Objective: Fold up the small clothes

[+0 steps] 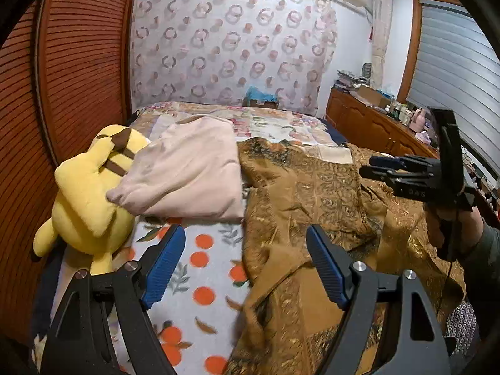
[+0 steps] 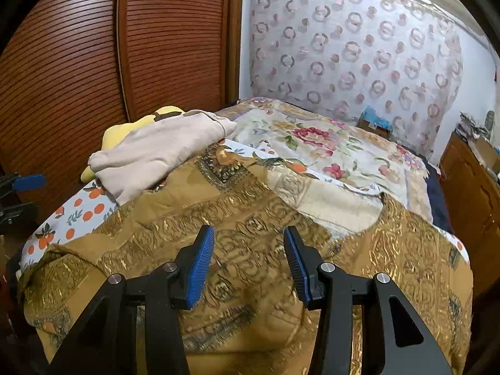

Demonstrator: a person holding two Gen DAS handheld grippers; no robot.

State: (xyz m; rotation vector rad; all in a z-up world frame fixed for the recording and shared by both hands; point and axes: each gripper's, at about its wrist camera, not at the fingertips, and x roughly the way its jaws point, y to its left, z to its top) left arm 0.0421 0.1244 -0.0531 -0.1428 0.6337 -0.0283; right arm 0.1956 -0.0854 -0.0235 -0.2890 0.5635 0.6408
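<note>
The left hand-held gripper (image 1: pixel 243 259) hangs above the near part of the bed with its blue-padded jaws spread wide and nothing between them. Under it lies a bed sheet (image 1: pixel 200 268) printed with oranges, and the left edge of a gold-brown patterned cloth (image 1: pixel 312 193) runs under its right finger. The right hand-held gripper (image 2: pixel 249 262) hovers over the middle of that cloth (image 2: pixel 250 218), jaws also well apart and empty; in the left wrist view it (image 1: pixel 372 168) shows at the right, held by a hand (image 1: pixel 450 218).

The gold-brown cloth lies rumpled and unfolded across the near and right part of the bed. Farther off to the left, a folded pale pink garment (image 1: pixel 187 172) rests with its left edge lying on a yellow plush toy (image 1: pixel 87 193) at the bed's left side. A floral quilt (image 2: pixel 318 143) covers the far part of the bed. A brown slatted door (image 2: pixel 93 62) stands to the left, and a wooden dresser (image 1: pixel 375 125) far right.
</note>
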